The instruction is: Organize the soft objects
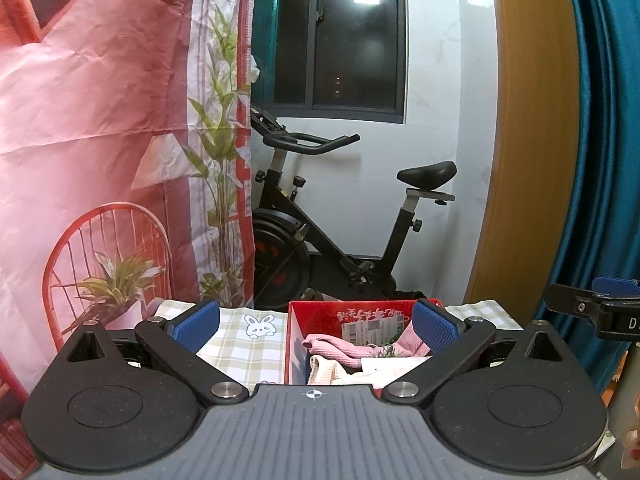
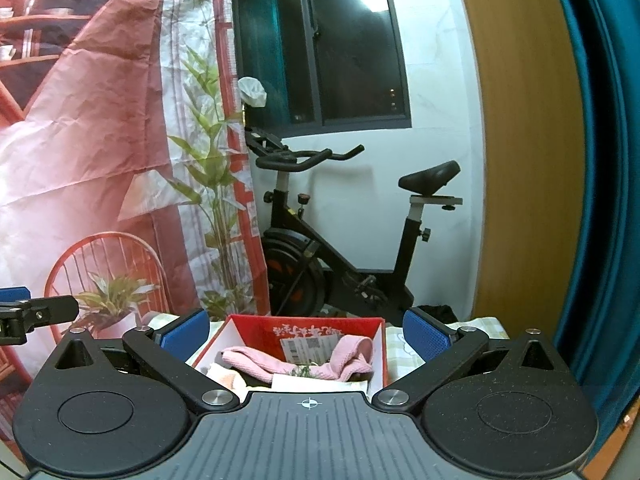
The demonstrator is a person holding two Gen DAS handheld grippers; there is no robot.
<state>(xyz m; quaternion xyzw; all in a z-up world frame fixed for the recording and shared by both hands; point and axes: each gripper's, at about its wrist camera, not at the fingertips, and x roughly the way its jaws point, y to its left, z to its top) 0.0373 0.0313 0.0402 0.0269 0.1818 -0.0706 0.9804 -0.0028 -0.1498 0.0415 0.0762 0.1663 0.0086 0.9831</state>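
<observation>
Pink cloth lies crosswise in the red box on the worktop, just ahead between the right gripper fingers, both grippers' fingers spread and empty, left gripper offset leftward.

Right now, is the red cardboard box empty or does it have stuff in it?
It has stuff in it. The open-topped red cardboard box holds a crumpled pink knitted cloth, a cream cloth and a labelled packet.

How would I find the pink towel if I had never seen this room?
Look in front of the black exercise bike for the table with the checked cloth. On it stands a red box, open at the top. The pink towel lies rumpled inside, the only pink thing there, next to a cream cloth and a white paper label.
</observation>
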